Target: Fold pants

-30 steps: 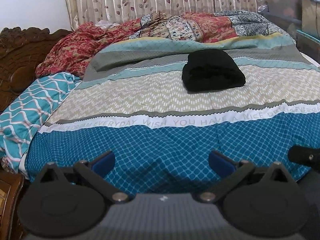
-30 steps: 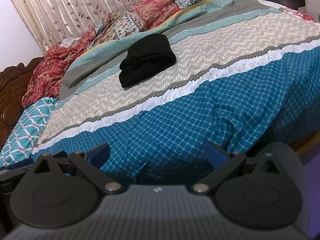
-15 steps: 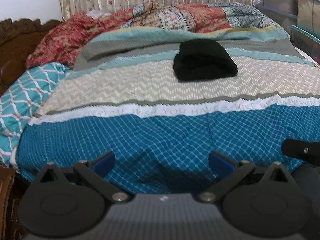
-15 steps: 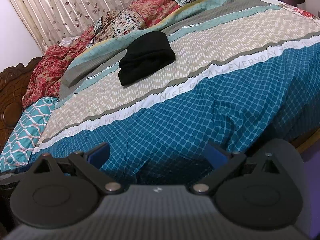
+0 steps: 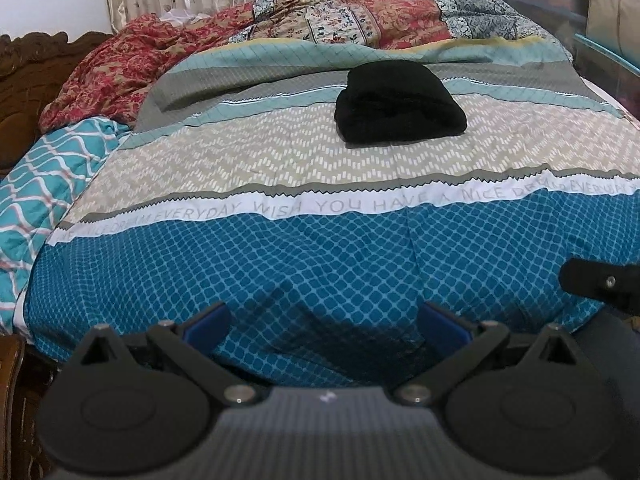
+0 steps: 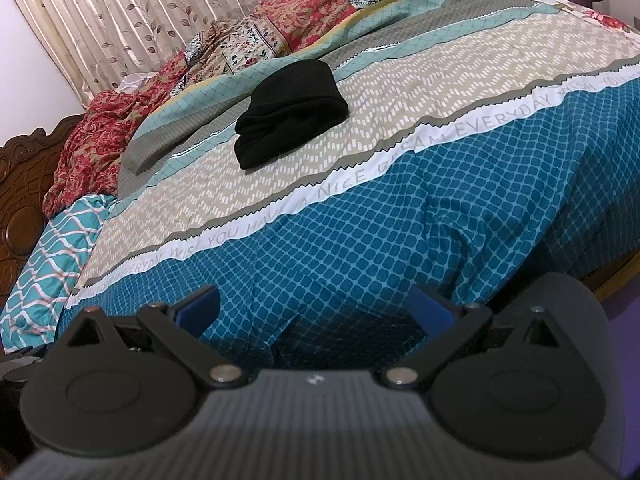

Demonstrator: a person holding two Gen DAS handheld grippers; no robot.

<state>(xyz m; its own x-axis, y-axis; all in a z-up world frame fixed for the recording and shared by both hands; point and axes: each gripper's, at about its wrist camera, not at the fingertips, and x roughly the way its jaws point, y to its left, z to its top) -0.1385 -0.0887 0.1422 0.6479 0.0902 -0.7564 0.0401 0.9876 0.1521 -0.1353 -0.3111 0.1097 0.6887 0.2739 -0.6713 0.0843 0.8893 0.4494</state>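
Observation:
The black pants (image 5: 400, 104) lie folded in a compact bundle on the bed's patterned cover, on its beige and grey stripes; they also show in the right wrist view (image 6: 290, 114). My left gripper (image 5: 324, 326) is open and empty, held back at the bed's near edge over the blue part of the cover. My right gripper (image 6: 316, 306) is open and empty too, also at the near edge, well short of the pants. Part of the right gripper (image 5: 600, 284) shows at the right of the left wrist view.
The striped bed cover (image 5: 280, 208) spreads over the bed. A crumpled red floral blanket (image 5: 132, 64) and a teal patterned pillow (image 5: 44, 184) lie at the left. A carved wooden headboard (image 6: 20, 200) stands at the far left. Curtains (image 6: 140, 12) hang behind.
Both grippers have shifted slightly at the bed's near edge, so the views have moved a little. The folded pants have not moved. Both grippers stay open.

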